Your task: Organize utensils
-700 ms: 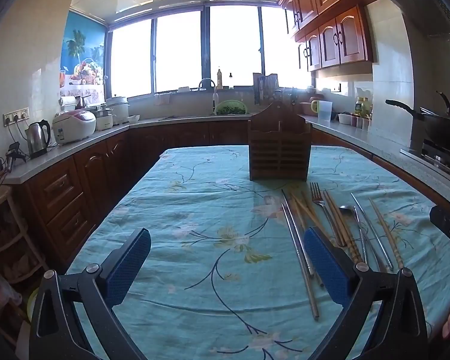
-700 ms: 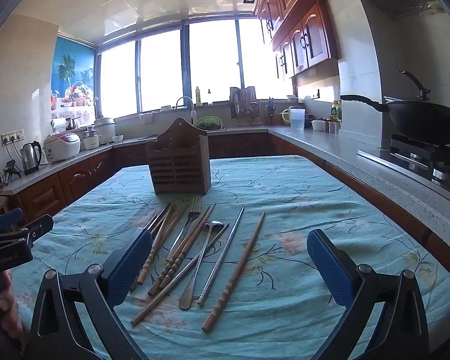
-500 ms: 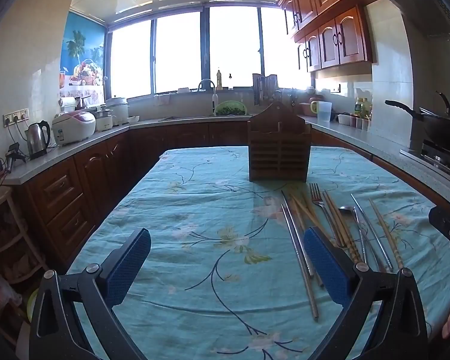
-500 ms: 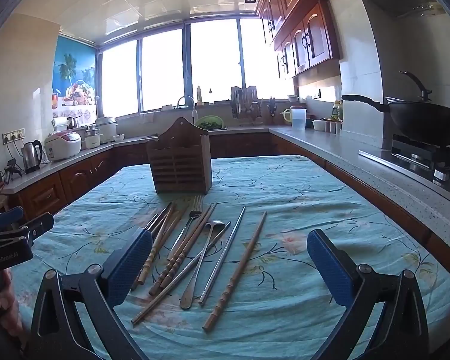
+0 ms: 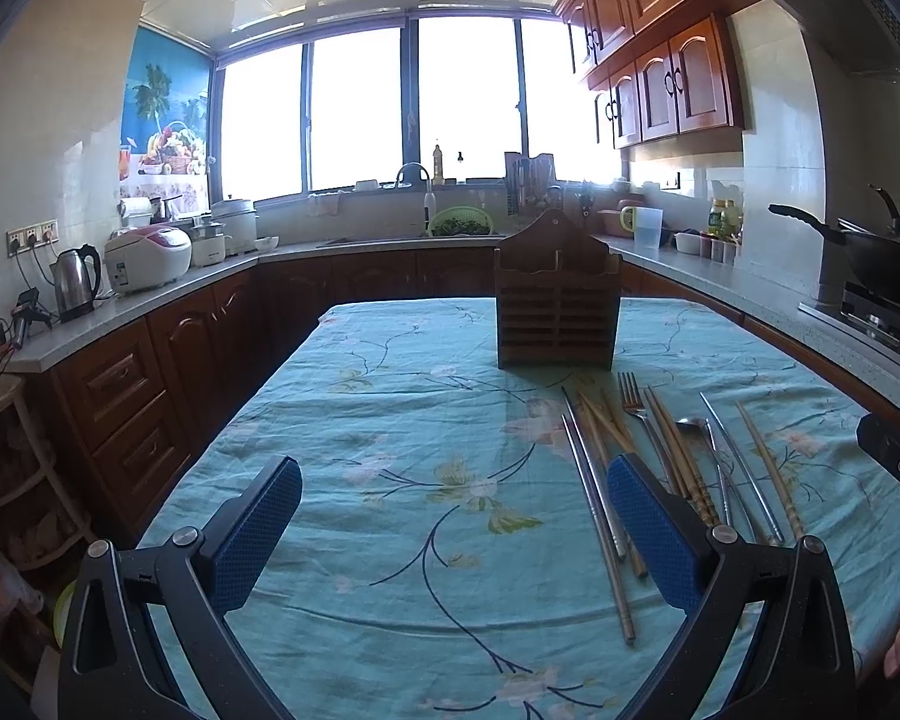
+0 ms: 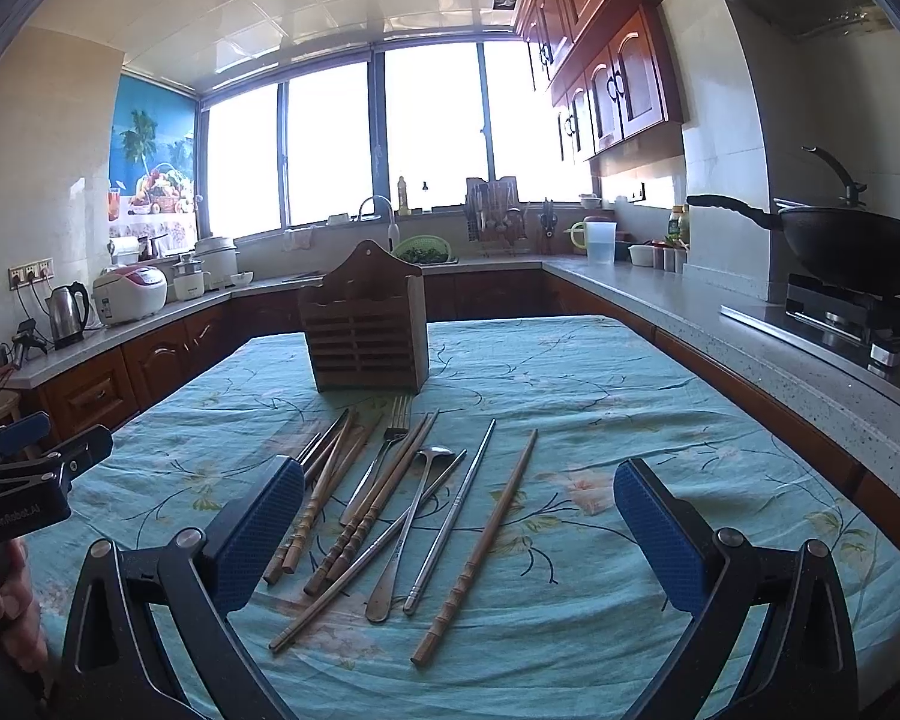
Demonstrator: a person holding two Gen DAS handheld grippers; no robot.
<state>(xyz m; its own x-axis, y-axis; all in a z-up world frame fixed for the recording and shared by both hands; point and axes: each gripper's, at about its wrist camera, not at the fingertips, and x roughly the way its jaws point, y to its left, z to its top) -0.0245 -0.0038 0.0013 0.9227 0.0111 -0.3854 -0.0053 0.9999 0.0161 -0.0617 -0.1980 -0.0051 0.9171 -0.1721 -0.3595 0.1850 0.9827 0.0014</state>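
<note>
A brown wooden utensil holder (image 5: 557,312) stands upright on the table at its far middle; it also shows in the right wrist view (image 6: 366,333). In front of it lies a loose bunch of utensils: wooden chopsticks (image 6: 475,546), metal chopsticks (image 6: 450,510), a fork (image 6: 384,450) and a spoon (image 6: 411,531). In the left wrist view the bunch (image 5: 660,462) lies at the right. My left gripper (image 5: 453,540) is open and empty above the cloth, left of the bunch. My right gripper (image 6: 459,546) is open and empty, with the near ends of the utensils between its fingers.
The table carries a teal flowered cloth (image 5: 390,420). Counters run around it: a kettle (image 5: 77,288) and rice cooker (image 5: 147,258) at left, a sink at the back, a black wok (image 6: 852,249) on the stove at right. The other gripper's body (image 6: 24,480) shows at left.
Both grippers have barely moved; the right view has drifted very slightly. Nothing was taken hold of or let go.
</note>
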